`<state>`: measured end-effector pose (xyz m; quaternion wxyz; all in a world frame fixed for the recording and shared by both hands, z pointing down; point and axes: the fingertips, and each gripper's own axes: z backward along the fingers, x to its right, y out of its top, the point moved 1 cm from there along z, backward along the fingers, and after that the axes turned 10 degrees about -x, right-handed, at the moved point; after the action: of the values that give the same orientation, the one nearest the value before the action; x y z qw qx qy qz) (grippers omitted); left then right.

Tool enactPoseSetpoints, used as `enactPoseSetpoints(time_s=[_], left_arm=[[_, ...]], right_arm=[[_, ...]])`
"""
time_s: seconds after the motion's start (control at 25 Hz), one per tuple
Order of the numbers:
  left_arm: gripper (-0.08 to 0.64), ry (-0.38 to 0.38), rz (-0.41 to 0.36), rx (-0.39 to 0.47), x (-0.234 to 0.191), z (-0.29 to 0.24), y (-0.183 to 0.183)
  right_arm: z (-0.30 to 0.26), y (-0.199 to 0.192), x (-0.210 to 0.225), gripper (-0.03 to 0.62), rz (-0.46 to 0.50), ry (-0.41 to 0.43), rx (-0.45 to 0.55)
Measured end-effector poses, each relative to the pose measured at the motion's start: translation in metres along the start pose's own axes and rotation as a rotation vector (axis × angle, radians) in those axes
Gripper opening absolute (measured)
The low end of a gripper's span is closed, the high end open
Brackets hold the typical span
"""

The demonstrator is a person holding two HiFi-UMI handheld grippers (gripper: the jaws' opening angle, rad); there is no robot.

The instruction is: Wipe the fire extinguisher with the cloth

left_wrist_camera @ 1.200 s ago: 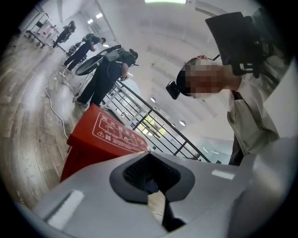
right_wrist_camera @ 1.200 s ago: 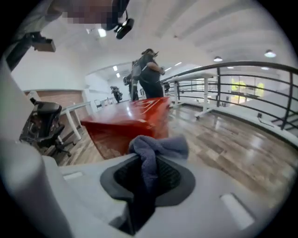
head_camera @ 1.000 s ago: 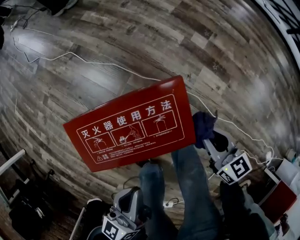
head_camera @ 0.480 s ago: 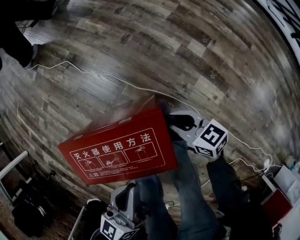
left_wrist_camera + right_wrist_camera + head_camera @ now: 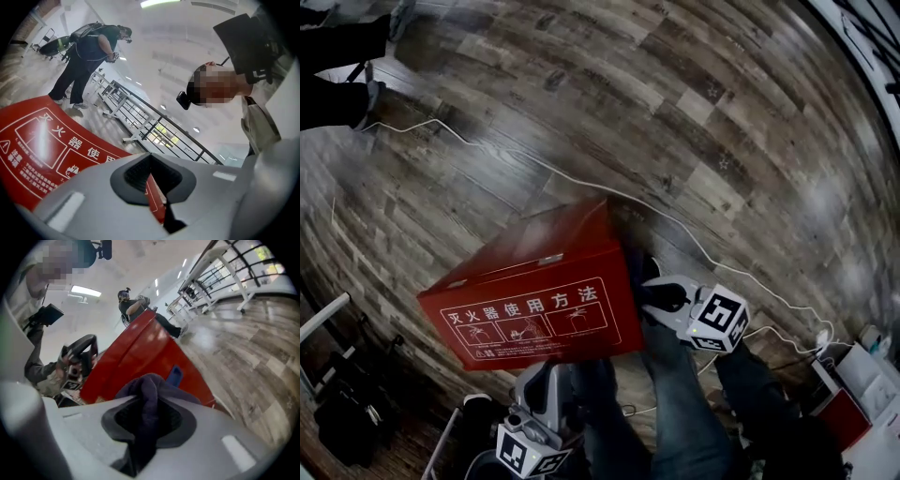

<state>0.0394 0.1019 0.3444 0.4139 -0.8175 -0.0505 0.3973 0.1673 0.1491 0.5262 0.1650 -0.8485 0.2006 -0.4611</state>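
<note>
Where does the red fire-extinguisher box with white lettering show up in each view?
Head view: red fire-extinguisher box lower centre-left, above the wood-plank floor.
Left gripper view: lower left, lettered face showing.
Right gripper view: centre, behind the dark cloth.
Shared landmark: the wood-plank floor, at right in the right gripper view.

A large bright indoor hall: wood-plank floor (image 5: 722,112) with a loose white cable (image 5: 502,150), metal railing (image 5: 154,127), strip lights (image 5: 83,290) on a high ceiling
</note>
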Motion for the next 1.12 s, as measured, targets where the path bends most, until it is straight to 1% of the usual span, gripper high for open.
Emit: enactPoseSetpoints(time_s=[0.04,0.08,0.12,0.16,0.24,0.28,0.36,0.4,0.44,0.48,0.52,0.56,0.6,0.68,0.8,0.84,0.88,0.92,0.96,1.0,1.08,1.12], left_arm=[[0.005,-0.007,0.005,0.008,0.001,0.002,0.001],[0.005,-0.016,0.009,0.015,0.001,0.004,0.003],[0.005,-0.025,0.01,0.02,0.001,0.008,0.003],[0.005,-0.032,0.008,0.022,0.001,0.012,0.004],[0.005,-0.033,-0.007,0.008,-0.005,0.02,0.004],[0.005,-0.026,-0.018,-0.007,-0.01,0.025,0.003],[0.005,-0.01,-0.03,-0.041,-0.021,0.034,0.002],[0.005,-0.004,-0.03,-0.056,-0.026,0.039,0.002],[0.005,0.002,-0.029,-0.069,-0.03,0.045,0.002],[0.005,0.007,-0.029,-0.081,-0.035,0.052,0.003],[0.005,0.012,-0.031,-0.089,-0.04,0.058,0.005],[0.005,0.018,-0.034,-0.092,-0.046,0.065,0.008],[0.005,0.026,-0.036,-0.09,-0.052,0.071,0.011],[0.005,0.045,-0.038,-0.072,-0.064,0.086,0.021],[0.005,0.073,-0.051,-0.034,-0.083,0.109,0.036],[0.005,0.083,-0.055,-0.025,-0.09,0.116,0.039],[0.005,0.092,-0.054,-0.02,-0.096,0.123,0.04],[0.005,0.101,-0.051,-0.018,-0.103,0.129,0.041],[0.005,0.107,-0.048,-0.017,-0.108,0.135,0.041],[0.005,0.109,-0.047,-0.016,-0.113,0.141,0.041],[0.005,0.108,-0.044,-0.021,-0.119,0.15,0.04],[0.005,0.106,-0.039,-0.029,-0.121,0.153,0.038]], right_arm=[[0.003,-0.015,-0.014,0.071,0.004,0.028,-0.034],[0.007,-0.026,-0.024,0.071,0.01,0.036,-0.052],[0.013,-0.032,-0.031,0.071,0.015,0.021,-0.052],[0.02,-0.031,-0.035,0.071,0.02,-0.012,-0.036],[0.04,-0.013,-0.036,0.071,0.04,-0.12,0.035],[0.051,0.004,-0.037,0.071,0.064,-0.193,0.077],[0.072,0.044,-0.049,0.071,0.145,-0.366,0.138],[0.078,0.063,-0.06,0.071,0.198,-0.448,0.137],[0.078,0.077,-0.072,0.071,0.255,-0.515,0.103],[0.07,0.087,-0.085,0.071,0.307,-0.559,0.041],[0.054,0.095,-0.096,0.071,0.35,-0.578,-0.031],[0.033,0.102,-0.106,0.071,0.391,-0.579,-0.091],[0.009,0.109,-0.116,0.071,0.431,-0.568,-0.13],[-0.043,0.122,-0.141,0.071,0.493,-0.504,-0.15],[-0.116,0.131,-0.186,0.071,0.536,-0.353,-0.163],[-0.134,0.132,-0.198,0.071,0.569,-0.33,-0.177],[-0.145,0.132,-0.206,0.071,0.607,-0.327,-0.186],[-0.15,0.132,-0.21,0.071,0.633,-0.336,-0.186],[-0.148,0.131,-0.208,0.071,0.634,-0.357,-0.176],[-0.14,0.131,-0.203,0.071,0.615,-0.39,-0.16],[-0.11,0.133,-0.182,0.071,0.58,-0.5,-0.129],[-0.092,0.136,-0.169,0.071,0.582,-0.566,-0.109]])
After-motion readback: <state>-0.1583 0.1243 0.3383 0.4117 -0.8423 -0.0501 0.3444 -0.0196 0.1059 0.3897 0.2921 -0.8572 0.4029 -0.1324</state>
